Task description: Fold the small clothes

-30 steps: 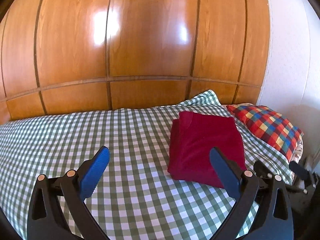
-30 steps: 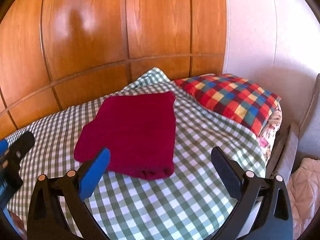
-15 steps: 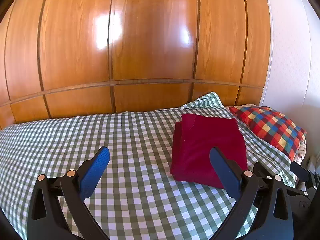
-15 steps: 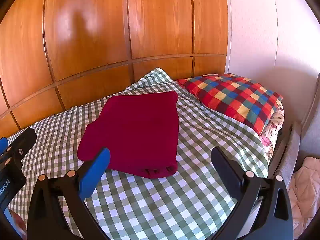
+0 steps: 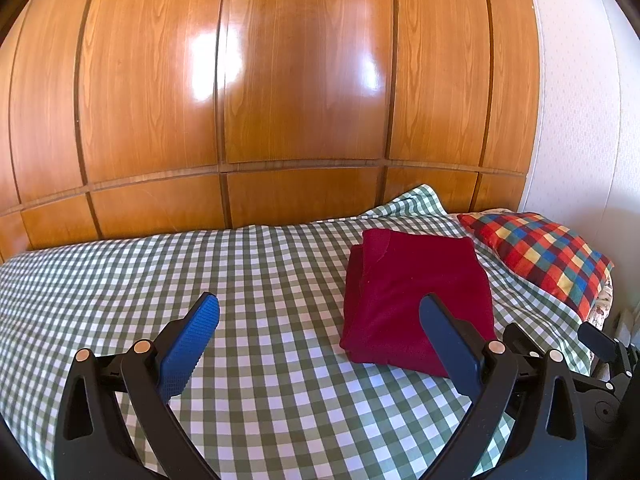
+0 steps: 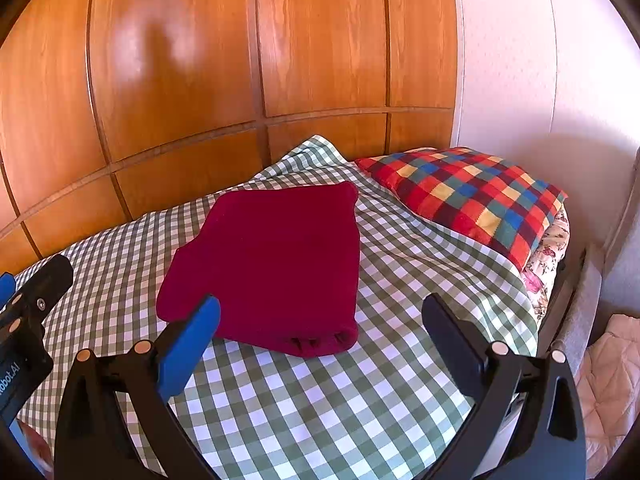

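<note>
setting: a bed covered with a green-and-white checked sheet, backed by a glossy orange-brown wooden panelled wall and, at the right, a pale textured wall.

item under task: one dark red folded knit garment lies flat on the checked sheet, toward the right part of the bed. its folded layers show at the near edge in the right wrist view. in the left wrist view the same garment sits right of centre, partly behind the right-hand finger of the left gripper.

adjacent items: a multicoloured checked pillow in red, blue, yellow and green lies just beside the garment at its right, apart from it, with a strip of sheet between. a floral fabric edge shows below the pillow. a pale pink quilted cloth lies low at the far right, off the bed.

left gripper: black frame, blue pads; jaws spread wide, holding nothing, raised above the sheet, left of the garment.

right gripper: same build; jaws spread wide, holding nothing, positioned over the near edge of the garment. whether the left-hand pad touches the fabric cannot be told.
</note>
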Motion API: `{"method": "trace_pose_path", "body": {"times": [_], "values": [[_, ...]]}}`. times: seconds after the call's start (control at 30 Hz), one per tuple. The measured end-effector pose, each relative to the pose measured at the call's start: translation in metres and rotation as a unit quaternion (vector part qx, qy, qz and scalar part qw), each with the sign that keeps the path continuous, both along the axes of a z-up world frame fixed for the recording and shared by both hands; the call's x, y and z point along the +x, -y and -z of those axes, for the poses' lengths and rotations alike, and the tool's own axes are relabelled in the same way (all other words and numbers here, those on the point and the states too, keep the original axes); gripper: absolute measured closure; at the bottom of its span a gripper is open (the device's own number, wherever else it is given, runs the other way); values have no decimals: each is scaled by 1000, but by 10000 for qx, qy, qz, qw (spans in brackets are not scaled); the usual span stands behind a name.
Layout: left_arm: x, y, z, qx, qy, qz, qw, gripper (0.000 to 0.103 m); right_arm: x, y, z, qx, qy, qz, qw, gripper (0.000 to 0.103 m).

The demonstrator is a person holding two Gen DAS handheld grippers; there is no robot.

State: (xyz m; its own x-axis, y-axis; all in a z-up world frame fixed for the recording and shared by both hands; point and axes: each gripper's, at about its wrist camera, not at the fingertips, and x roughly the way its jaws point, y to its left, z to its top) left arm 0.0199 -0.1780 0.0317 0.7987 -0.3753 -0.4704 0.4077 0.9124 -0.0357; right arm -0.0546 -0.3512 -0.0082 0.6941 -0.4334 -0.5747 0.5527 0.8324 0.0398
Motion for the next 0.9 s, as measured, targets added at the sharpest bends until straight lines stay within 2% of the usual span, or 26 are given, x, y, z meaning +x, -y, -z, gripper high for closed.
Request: {"method": "trace_pose_path", "body": {"times": [0.9], "values": [[-6,-3,-1,8,96,35,9999,4,2,-4,0,24,-23,-38,10000,2]]}}
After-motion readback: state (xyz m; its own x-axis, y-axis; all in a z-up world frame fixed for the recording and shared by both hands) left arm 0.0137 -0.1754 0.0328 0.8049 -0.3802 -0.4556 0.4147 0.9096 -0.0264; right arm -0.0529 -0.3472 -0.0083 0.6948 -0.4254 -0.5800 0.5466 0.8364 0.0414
